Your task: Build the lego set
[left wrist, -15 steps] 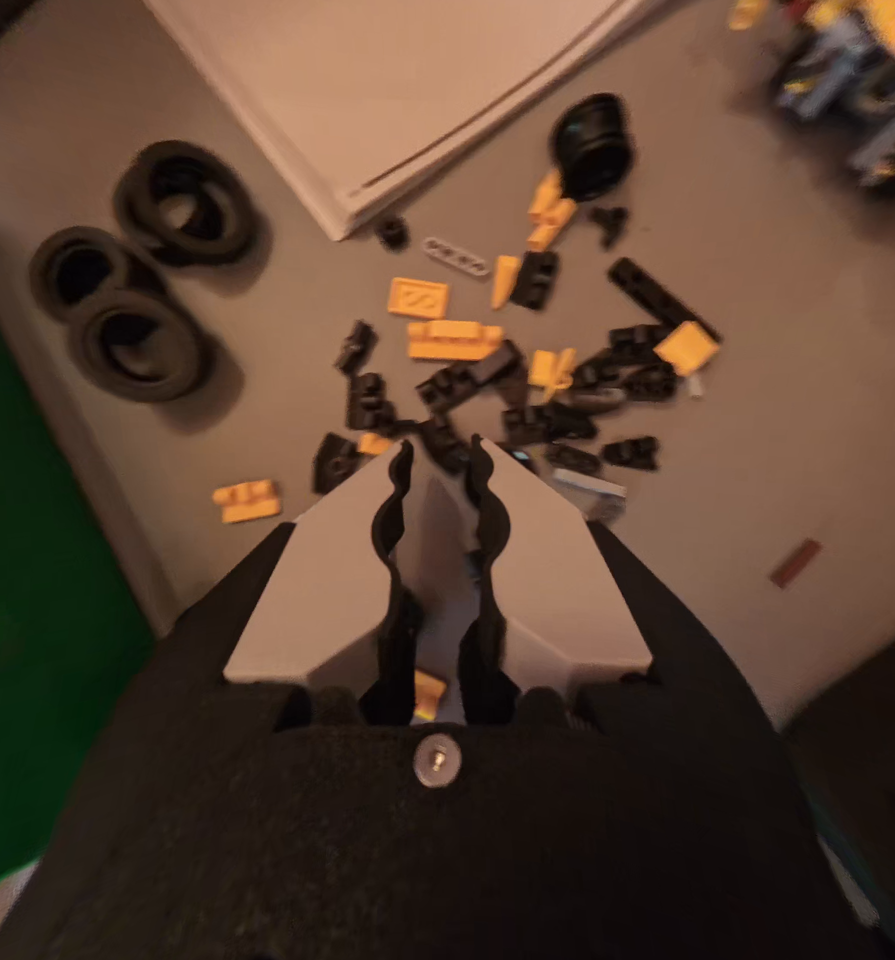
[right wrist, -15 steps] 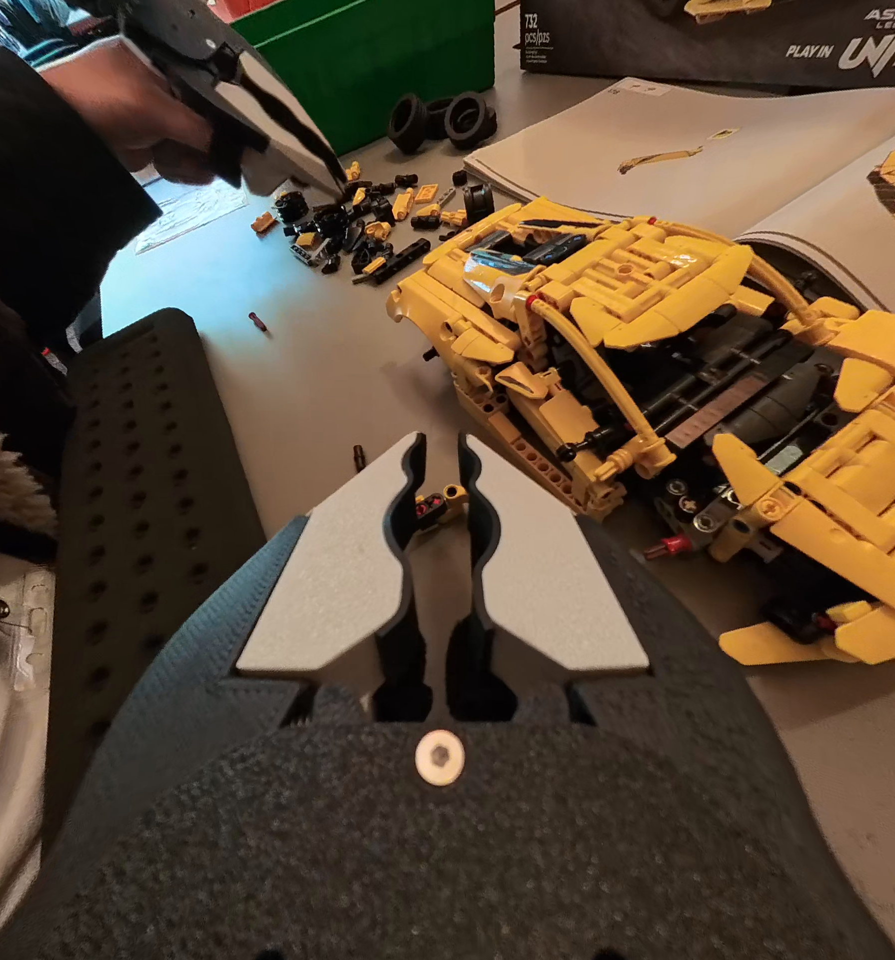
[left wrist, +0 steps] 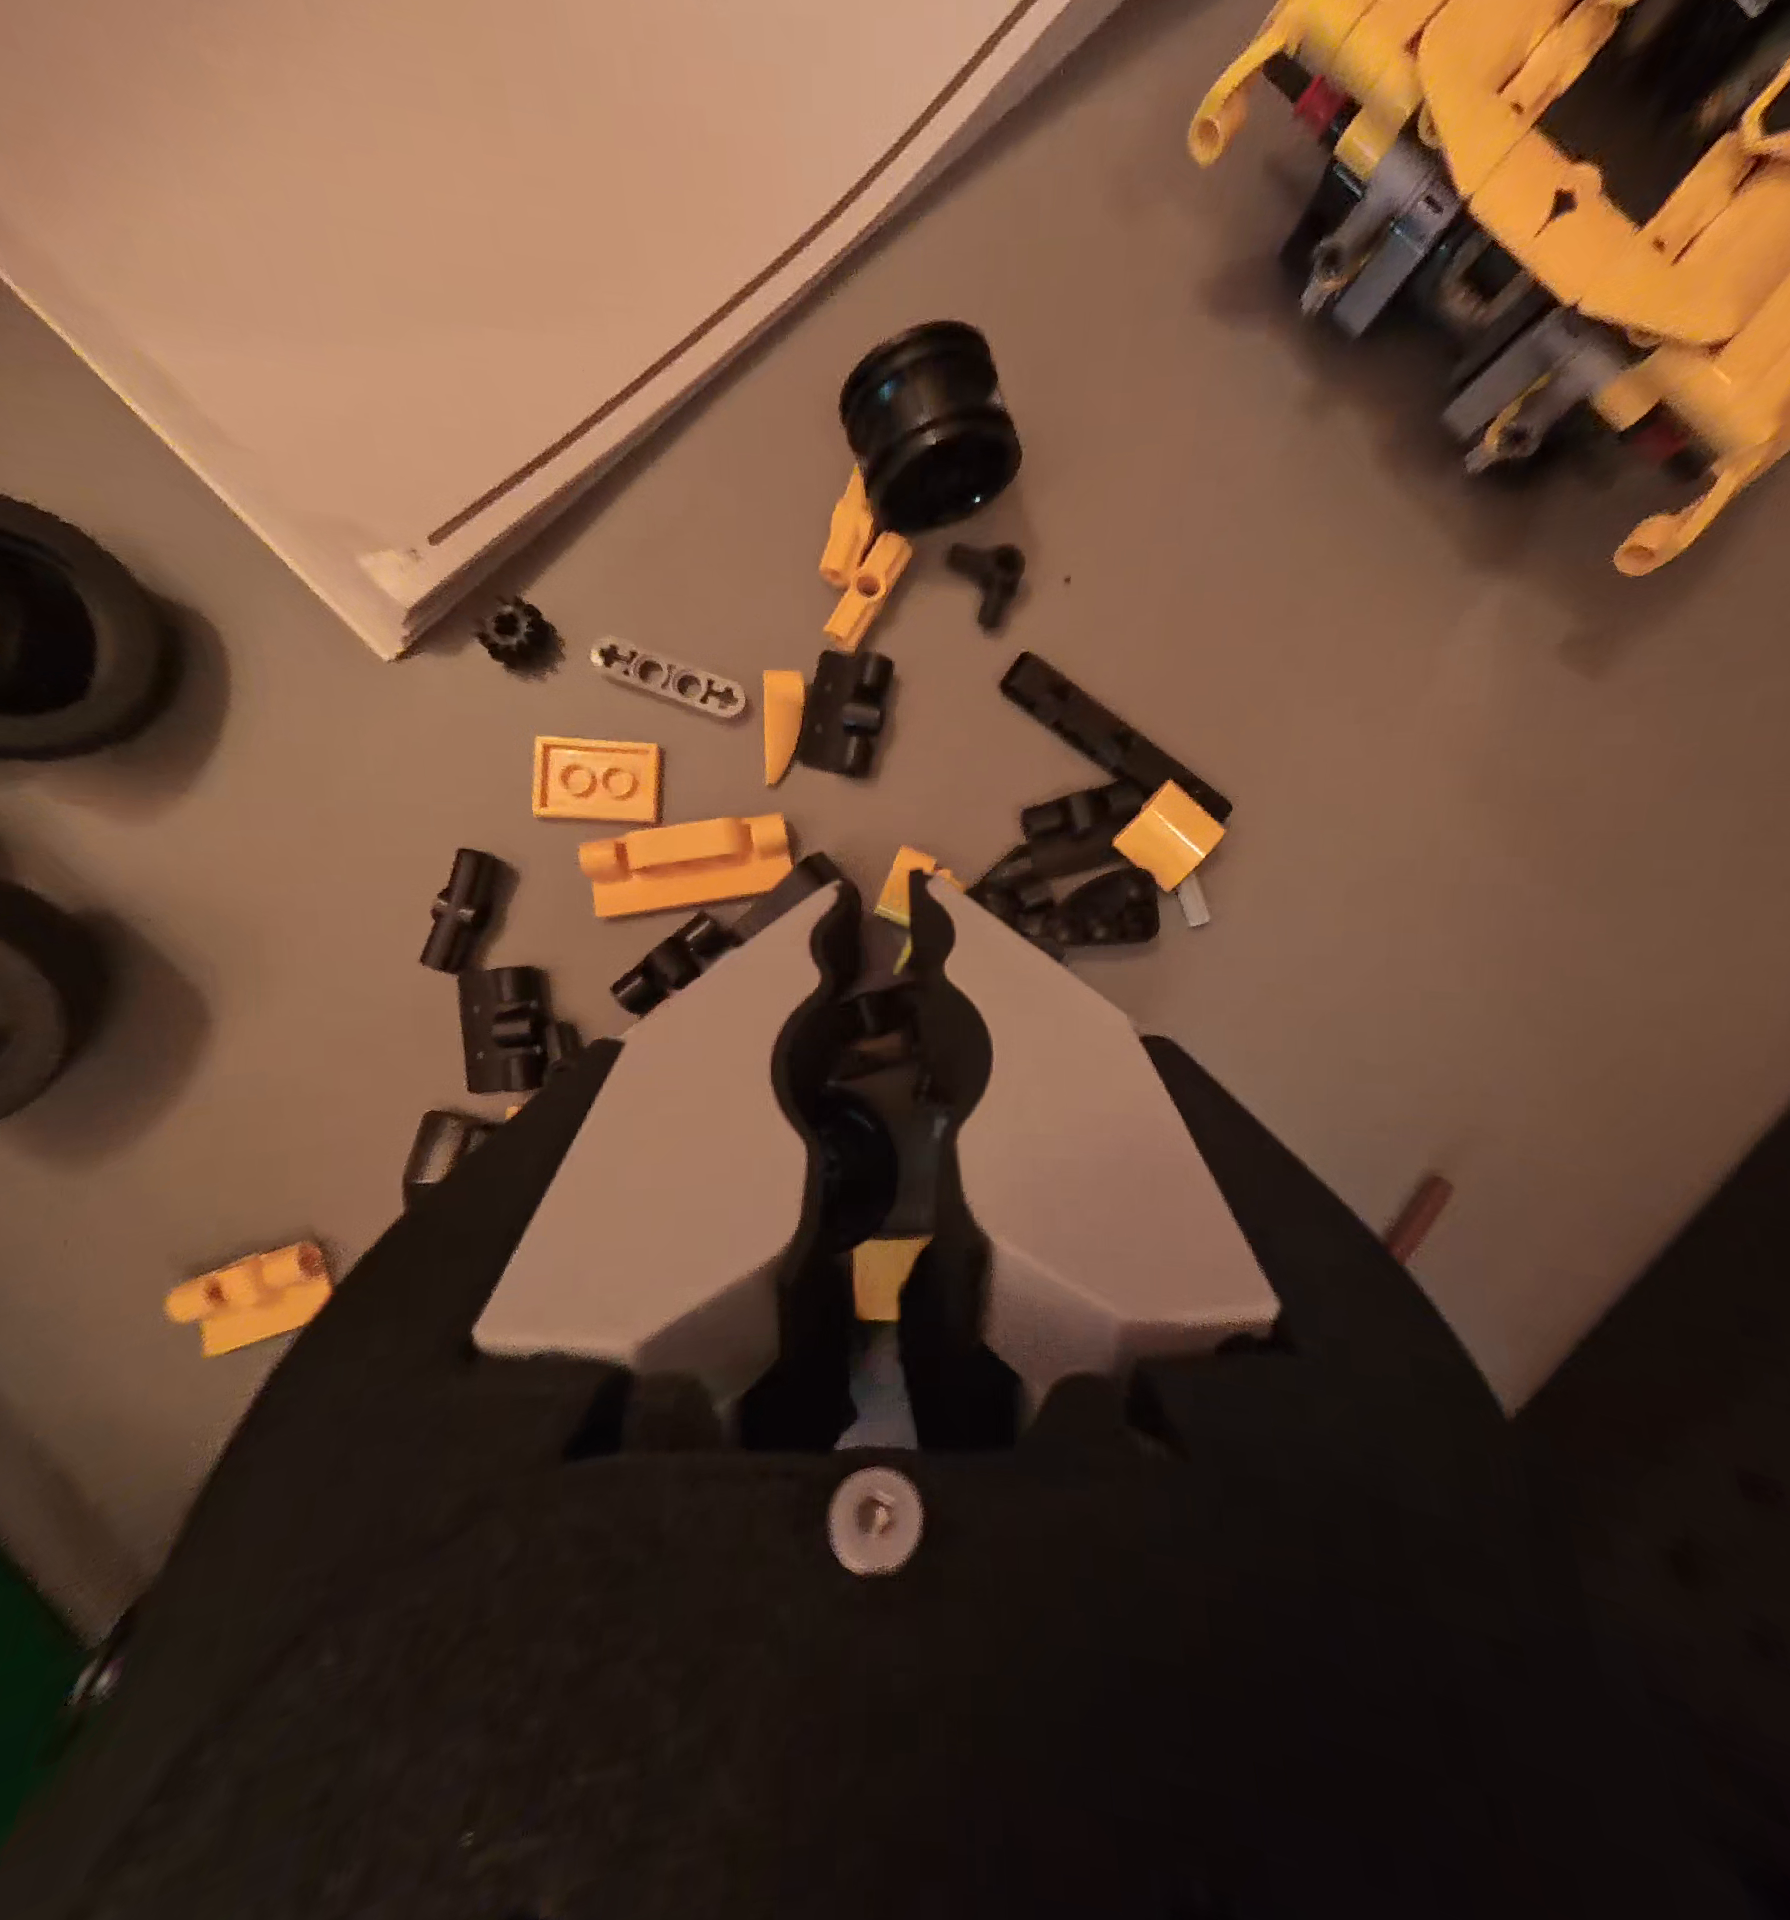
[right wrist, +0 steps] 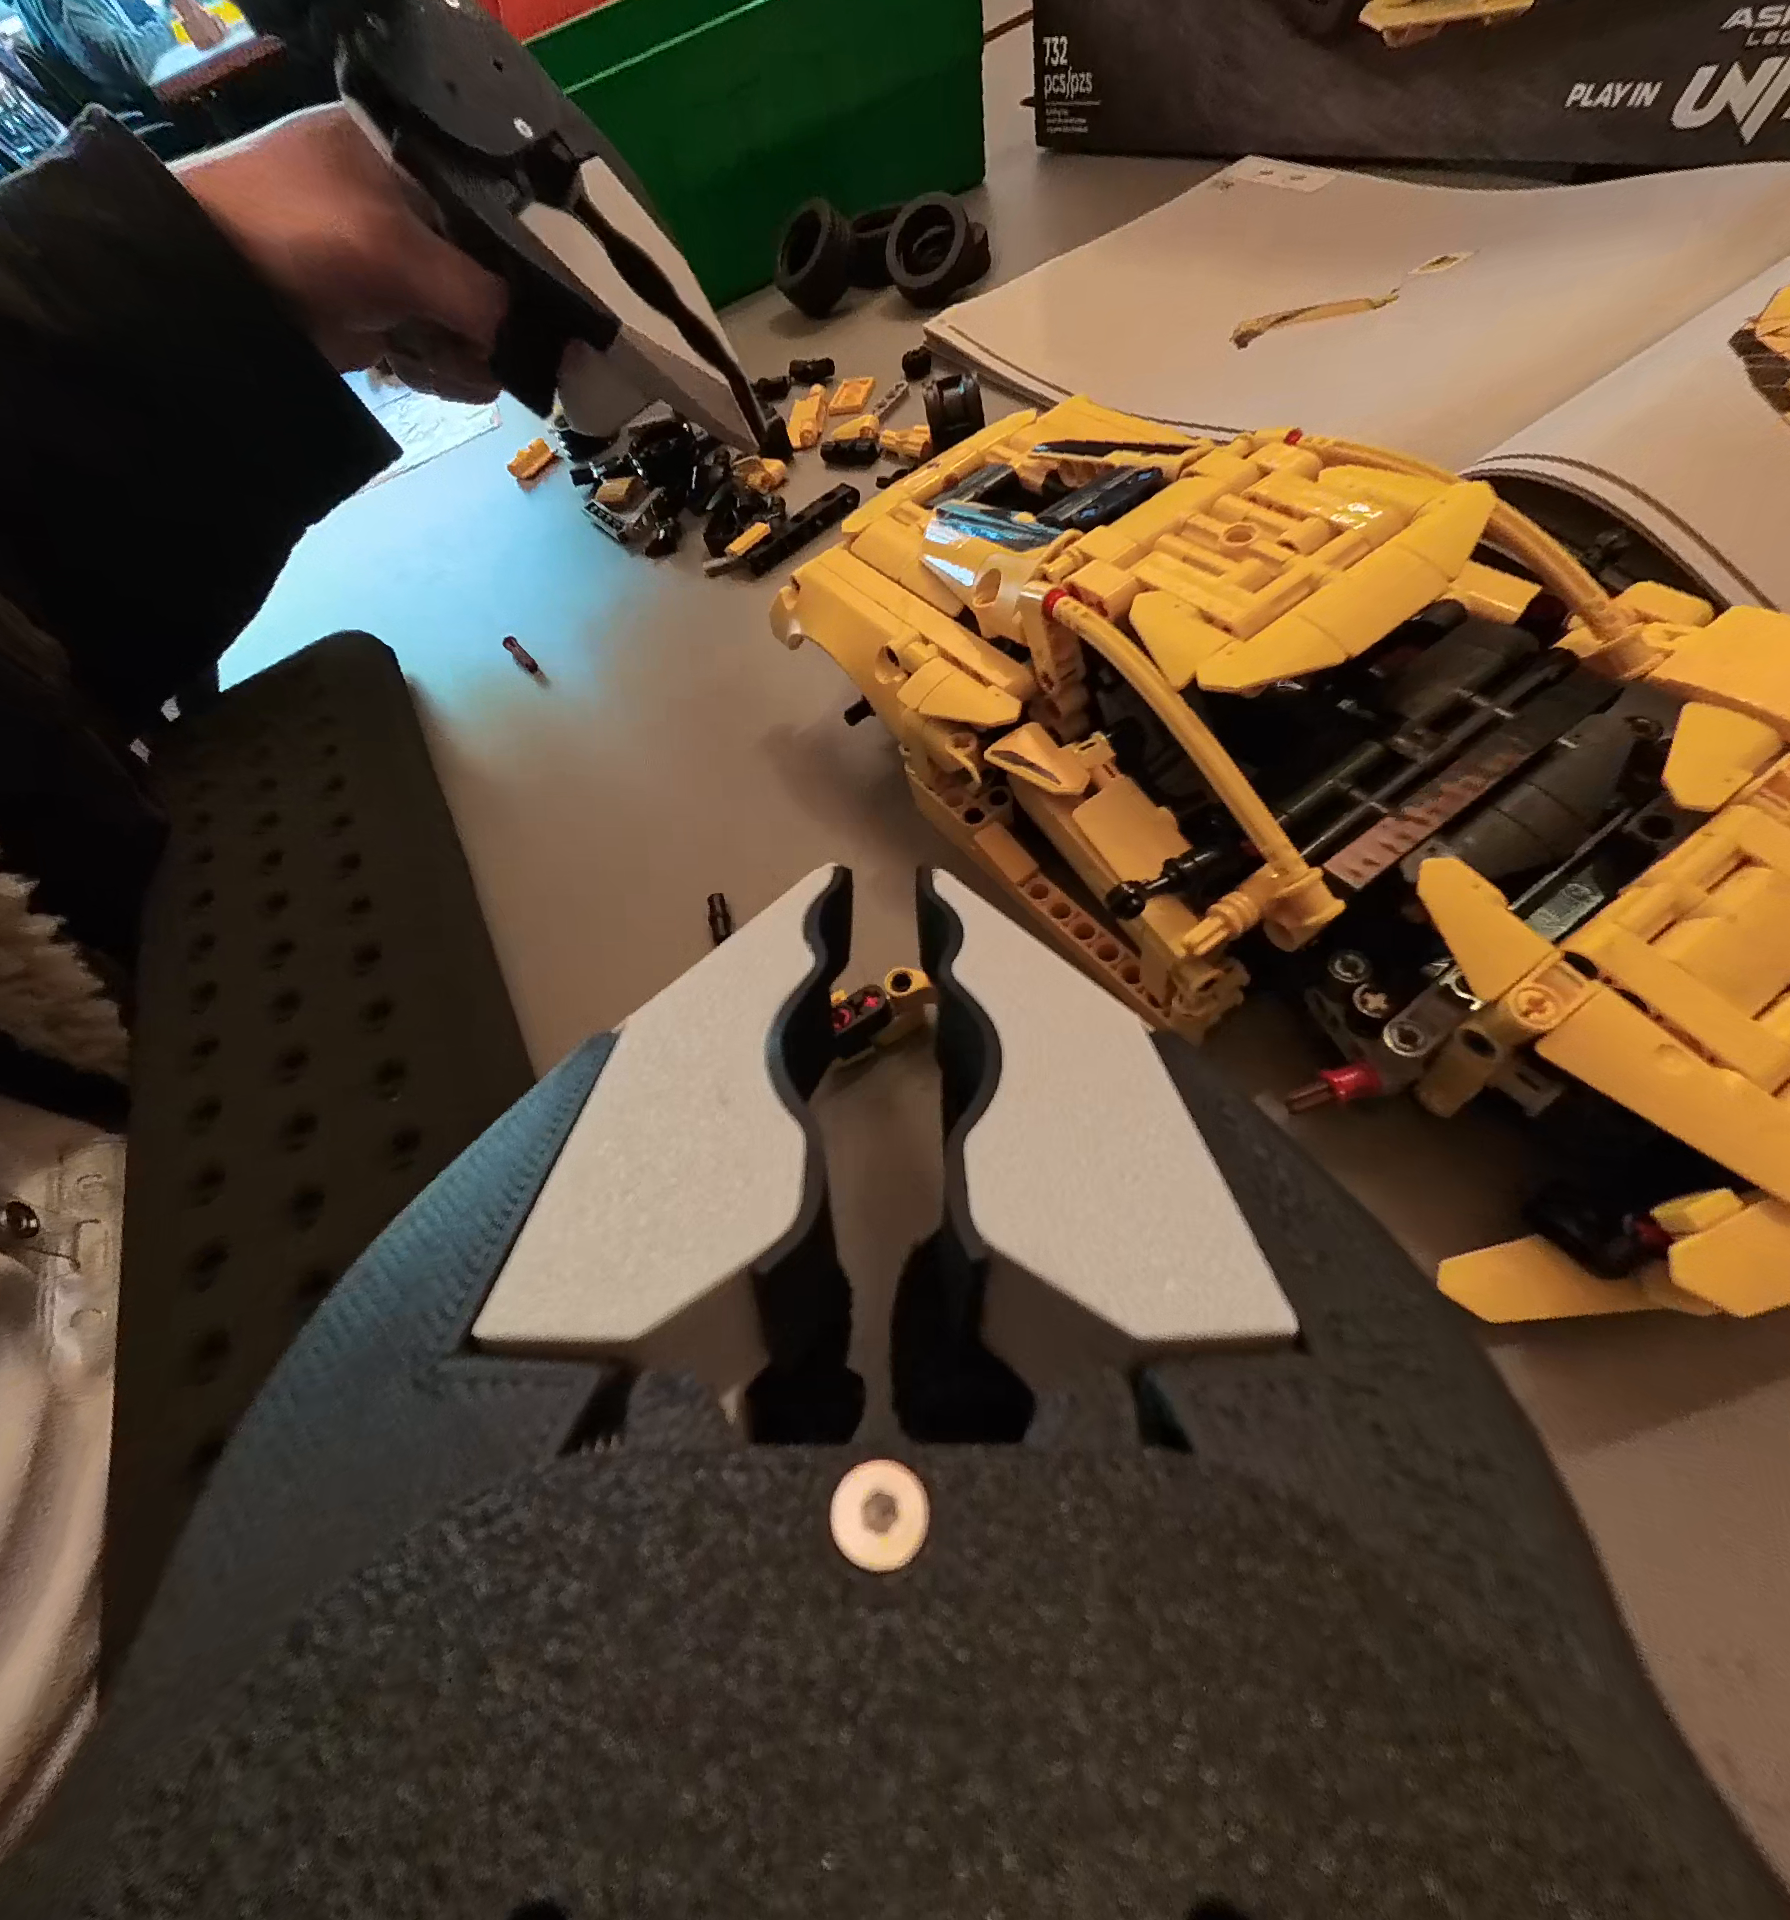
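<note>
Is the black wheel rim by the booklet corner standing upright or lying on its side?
On its side. In the left wrist view the black wheel rim rests on its curved barrel, its open end facing sideways, beside the booklet.

Left gripper [left wrist: 886, 899] angled steeply downward, fingers nearly closed with a narrow gap. Right gripper [right wrist: 883, 883] held low, pointing forward, fingers slightly apart.

Right wrist view: car model [right wrist: 1338, 790] on the table [right wrist: 600, 748] at 2 o'clock, open booklet [right wrist: 1234, 281] behind it at 1 o'clock. Loose parts [right wrist: 725, 478] at 11 o'clock, left of the car; tyres [right wrist: 886, 249] beyond them before a bin [right wrist: 787, 114], box [right wrist: 1442, 83] at the far edge.
</note>
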Demonstrator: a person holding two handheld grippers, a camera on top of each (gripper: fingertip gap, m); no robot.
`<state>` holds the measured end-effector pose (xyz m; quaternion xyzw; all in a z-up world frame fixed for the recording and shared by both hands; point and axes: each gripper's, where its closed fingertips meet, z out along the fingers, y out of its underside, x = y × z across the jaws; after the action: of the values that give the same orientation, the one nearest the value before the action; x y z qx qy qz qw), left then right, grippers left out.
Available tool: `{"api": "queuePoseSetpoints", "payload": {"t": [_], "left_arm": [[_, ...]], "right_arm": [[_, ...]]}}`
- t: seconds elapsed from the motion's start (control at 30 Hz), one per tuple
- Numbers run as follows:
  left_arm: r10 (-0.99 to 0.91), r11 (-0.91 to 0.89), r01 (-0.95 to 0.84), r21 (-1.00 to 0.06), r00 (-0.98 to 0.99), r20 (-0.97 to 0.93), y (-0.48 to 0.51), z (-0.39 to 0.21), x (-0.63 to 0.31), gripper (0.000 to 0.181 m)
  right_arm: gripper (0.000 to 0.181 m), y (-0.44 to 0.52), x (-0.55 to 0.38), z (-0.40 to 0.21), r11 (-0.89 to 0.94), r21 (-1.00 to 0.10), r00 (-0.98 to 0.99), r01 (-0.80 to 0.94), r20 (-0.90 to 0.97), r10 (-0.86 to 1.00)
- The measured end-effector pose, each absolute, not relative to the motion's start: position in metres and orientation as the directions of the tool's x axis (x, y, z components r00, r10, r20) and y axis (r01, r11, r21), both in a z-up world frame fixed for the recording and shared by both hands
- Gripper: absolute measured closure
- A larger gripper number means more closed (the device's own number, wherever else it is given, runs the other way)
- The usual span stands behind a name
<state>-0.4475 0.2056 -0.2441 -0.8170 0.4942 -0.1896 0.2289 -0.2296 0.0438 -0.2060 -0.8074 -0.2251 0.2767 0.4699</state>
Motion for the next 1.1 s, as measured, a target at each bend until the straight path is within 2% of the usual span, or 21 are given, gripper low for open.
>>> {"api": "queuePoseSetpoints", "payload": {"t": [0.4, 0.53, 0.6, 0.73, 0.83, 0.9, 1.0, 1.1], "left_arm": [[-0.919, -0.355, -0.783, -0.510, 0.392, 0.038, 0.206, -0.256, -0.442, 0.167], [-0.924, -0.324, -0.808, -0.493, 0.383, -0.020, 0.210, -0.255, -0.445, 0.173], [-0.919, -0.306, -0.792, -0.528, 0.391, -0.054, 0.214, -0.247, -0.444, 0.173], [-0.901, -0.321, -0.595, -0.737, 0.432, 0.043, 0.218, -0.204, -0.418, 0.174], [-0.878, -0.410, -0.278, -0.869, 0.377, 0.294, 0.207, -0.155, -0.378, 0.174], [-0.827, -0.527, -0.039, -0.849, 0.254, 0.502, 0.195, -0.122, -0.350, 0.174], [-0.719, -0.687, 0.192, -0.700, -0.044, 0.693, 0.173, -0.082, -0.316, 0.174], [-0.616, -0.788, 0.206, -0.580, -0.288, 0.733, 0.149, -0.071, -0.291, 0.174]], "right_arm": [[0.171, 0.043, -0.232, -0.208, -0.464, -0.879, 0.739, 0.113, -0.238, 0.631], [0.171, 0.043, -0.232, -0.208, -0.465, -0.879, 0.737, 0.109, -0.242, 0.631], [0.171, 0.043, -0.232, -0.208, -0.463, -0.879, 0.737, 0.113, -0.238, 0.632], [0.170, 0.045, -0.233, -0.203, -0.439, -0.890, 0.741, 0.118, -0.216, 0.636], [0.168, 0.057, -0.234, -0.183, -0.345, -0.930, 0.750, 0.128, -0.136, 0.647], [0.159, 0.069, -0.242, -0.163, -0.296, -0.945, 0.722, 0.137, -0.109, 0.683], [0.149, 0.090, -0.252, -0.138, -0.197, -0.958, 0.677, 0.207, -0.005, 0.736], [0.148, 0.113, -0.256, -0.120, -0.052, -0.958, 0.641, 0.282, 0.148, 0.753]]}}
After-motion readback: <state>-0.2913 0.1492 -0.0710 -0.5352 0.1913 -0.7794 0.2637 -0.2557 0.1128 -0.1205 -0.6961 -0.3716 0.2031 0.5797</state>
